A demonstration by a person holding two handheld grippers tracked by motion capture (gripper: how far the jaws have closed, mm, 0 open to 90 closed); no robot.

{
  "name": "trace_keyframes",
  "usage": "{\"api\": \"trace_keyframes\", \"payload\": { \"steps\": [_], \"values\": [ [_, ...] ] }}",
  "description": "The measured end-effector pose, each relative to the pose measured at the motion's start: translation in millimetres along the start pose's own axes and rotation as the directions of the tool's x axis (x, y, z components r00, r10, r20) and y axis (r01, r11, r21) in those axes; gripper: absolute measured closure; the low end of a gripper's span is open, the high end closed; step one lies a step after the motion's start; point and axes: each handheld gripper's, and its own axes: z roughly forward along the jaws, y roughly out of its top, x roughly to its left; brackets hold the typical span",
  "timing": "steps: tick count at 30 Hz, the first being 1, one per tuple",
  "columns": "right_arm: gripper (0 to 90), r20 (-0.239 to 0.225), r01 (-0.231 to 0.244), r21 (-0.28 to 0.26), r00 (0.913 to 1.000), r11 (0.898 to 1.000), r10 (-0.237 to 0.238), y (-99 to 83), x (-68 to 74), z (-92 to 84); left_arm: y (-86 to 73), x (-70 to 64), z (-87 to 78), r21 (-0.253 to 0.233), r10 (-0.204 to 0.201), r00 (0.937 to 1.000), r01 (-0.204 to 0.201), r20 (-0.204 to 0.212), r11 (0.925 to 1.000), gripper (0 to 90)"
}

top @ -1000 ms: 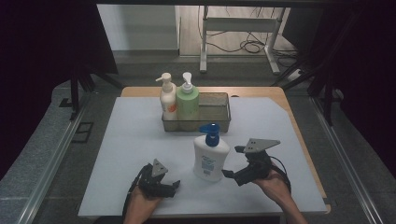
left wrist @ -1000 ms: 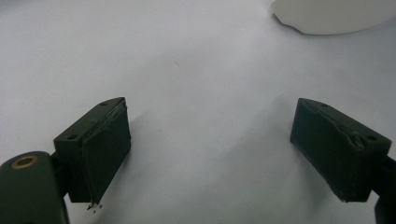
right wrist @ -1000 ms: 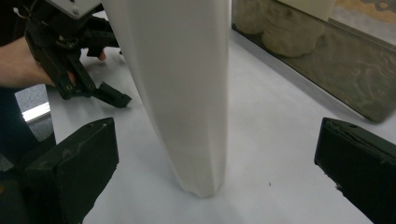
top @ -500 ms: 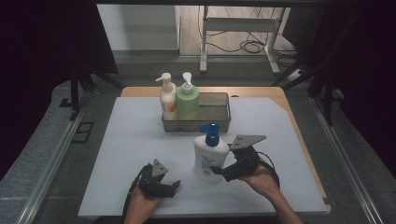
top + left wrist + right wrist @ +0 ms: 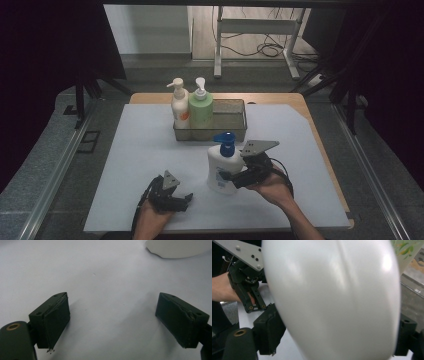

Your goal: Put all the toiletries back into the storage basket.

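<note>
We note the right hand-held gripper (image 5: 231, 176) with its jaws around the white pump bottle (image 5: 223, 167), which stands upright on the bench (image 5: 140, 150) just in front of the wire basket (image 5: 235, 131). The jaws have just been closing; the pads seem to touch its sides, though blur leaves this uncertain. The left hand-held gripper (image 5: 186, 201) rests released, out of the way.

A pump bottle (image 5: 223, 165) stood on the white mat (image 5: 135, 150), before a wire basket (image 5: 230, 125) holding two dispensers (image 5: 192, 107) at its left end; the right gripper (image 5: 231, 176) flanked the bottle, the left gripper (image 5: 185, 200) lay nearer, leftward
</note>
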Motion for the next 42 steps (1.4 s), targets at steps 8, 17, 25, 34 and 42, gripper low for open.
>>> {"api": "trace_keyframes", "payload": {
  "steps": [8, 17, 25, 34, 42],
  "values": [
    [27.7, -0.023, 0.017, -0.01, 0.9996, 1.0, -0.017, 5.6, -0.1, 2.6, 0.0, -0.1, 0.0, 0.0, 0.0, 1.0, 0.0, 0.0, 1.0, 11.7],
    [35.2, -0.042, 0.036, 0.004, 0.9985, 0.999, -0.035, 8.1, 1.4, 6.5, 0.0, -0.1, 0.0, -0.001, 0.0, 1.0, 0.0, -0.001, 1.0, 11.7],
    [36.4, -0.028, 0.033, 0.011, 0.9991, 0.999, -0.032, 9.3, 3.1, 6.1, 0.0, -0.1, 0.0, 0.0, 0.0, 1.0, 0.0, 0.0, 1.0, 11.7],
    [36.7, 0.002, 0.018, 0.03, 0.9998, 0.999, -0.018, 13.3, 0.1, 4.3, 0.0, 0.0, 0.0, 0.0, 0.001, 1.0, -0.001, -0.002, 1.0, 11.7],
    [36.8, 0.037, 0.013, 0.013, 0.9992, 1.0, -0.014, 23.0, -5.4, -3.9, 0.0, 0.1, 0.1, -0.001, 0.002, 1.0, -0.002, -0.002, 1.0, 11.7]
  ]
}}
